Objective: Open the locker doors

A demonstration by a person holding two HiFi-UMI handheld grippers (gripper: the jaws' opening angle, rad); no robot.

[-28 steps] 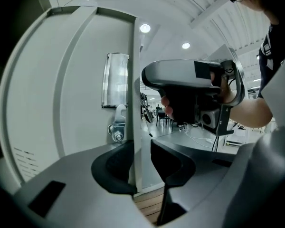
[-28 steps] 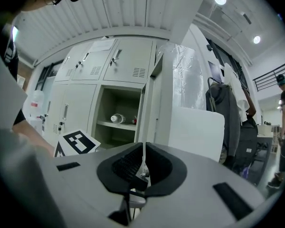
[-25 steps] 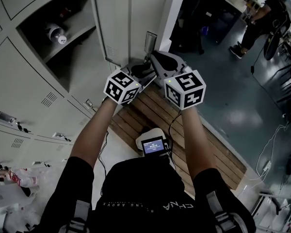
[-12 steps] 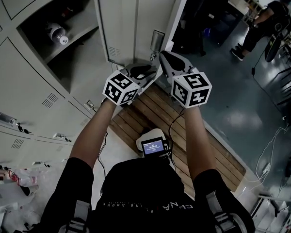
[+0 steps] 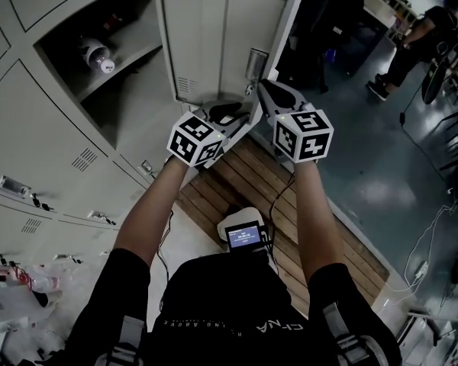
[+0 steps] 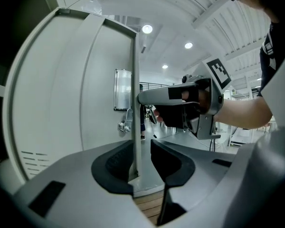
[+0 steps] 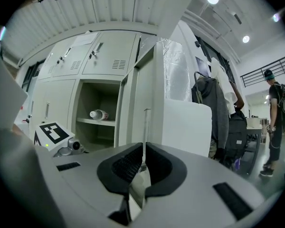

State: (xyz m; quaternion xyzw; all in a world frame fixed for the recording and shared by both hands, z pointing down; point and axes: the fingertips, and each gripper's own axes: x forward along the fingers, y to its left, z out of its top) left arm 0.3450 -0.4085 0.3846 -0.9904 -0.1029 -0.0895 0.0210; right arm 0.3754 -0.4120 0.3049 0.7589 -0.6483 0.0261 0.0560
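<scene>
The grey locker door (image 5: 214,36) stands swung out from its open compartment (image 5: 114,75). My right gripper (image 5: 259,82) is shut on the door's thin metal latch handle (image 5: 255,61), which rises as a narrow strip (image 7: 145,127) between its pads (image 7: 128,163). My left gripper (image 5: 243,117) is open and sits just below, with the door's free edge (image 6: 133,103) standing between its jaws and a gap on the right side. The left gripper view shows the latch plate (image 6: 122,89) and the right gripper (image 6: 138,99) at the door's edge.
A bottle (image 5: 98,56) lies on the shelf in the open compartment. Closed lockers (image 5: 30,143) fill the left. Wooden slats (image 5: 244,174) lie underfoot, and a small screen (image 5: 244,235) hangs at my chest. A person (image 5: 420,36) stands far right. Coats and a backpack (image 7: 223,122) hang beyond the door.
The door has swung further out and now faces the head camera more squarely. Both grippers shifted slightly right with it, the right one most. Neither set of jaws changed.
</scene>
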